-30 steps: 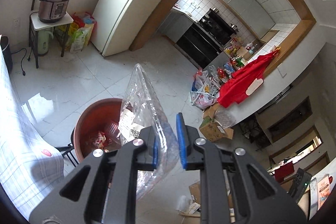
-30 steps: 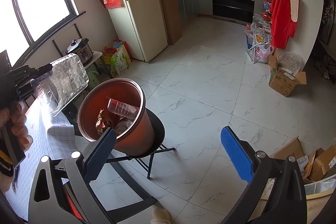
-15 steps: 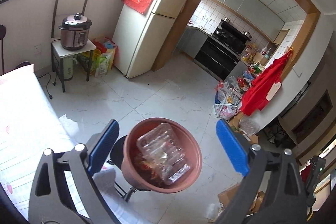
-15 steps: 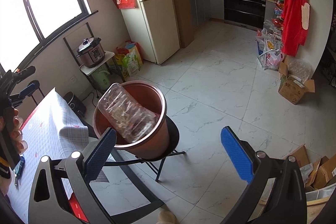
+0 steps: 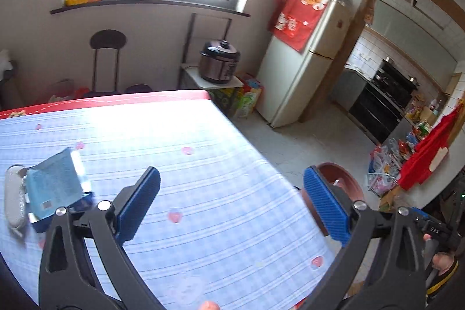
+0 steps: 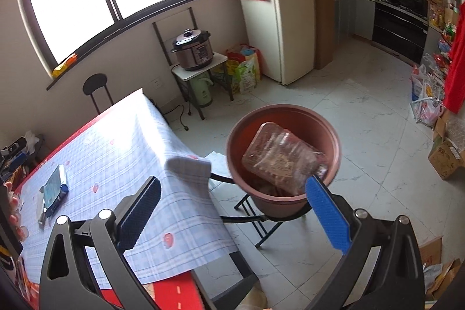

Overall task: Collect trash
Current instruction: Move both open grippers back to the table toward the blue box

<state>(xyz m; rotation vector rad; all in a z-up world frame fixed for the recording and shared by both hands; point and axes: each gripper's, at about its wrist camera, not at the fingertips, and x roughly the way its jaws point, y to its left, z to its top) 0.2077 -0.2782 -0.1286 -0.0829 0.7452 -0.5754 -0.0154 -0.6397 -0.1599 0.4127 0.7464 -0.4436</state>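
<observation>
Clear plastic container, a second ago clamped in left gripper, now lying tilted in brown bucket, long axis running from upper left rim down toward lower right. Left gripper jaws opening, nothing between them, now swung over checked tablecloth near blue packet. Right gripper spread wide, empty. Bucket just beyond table edge; bare floor behind it.

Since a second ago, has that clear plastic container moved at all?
Yes. The clear plastic container was held up left of the brown bucket, clamped in the left gripper; now it lies inside the bucket, and that gripper is empty.
</observation>
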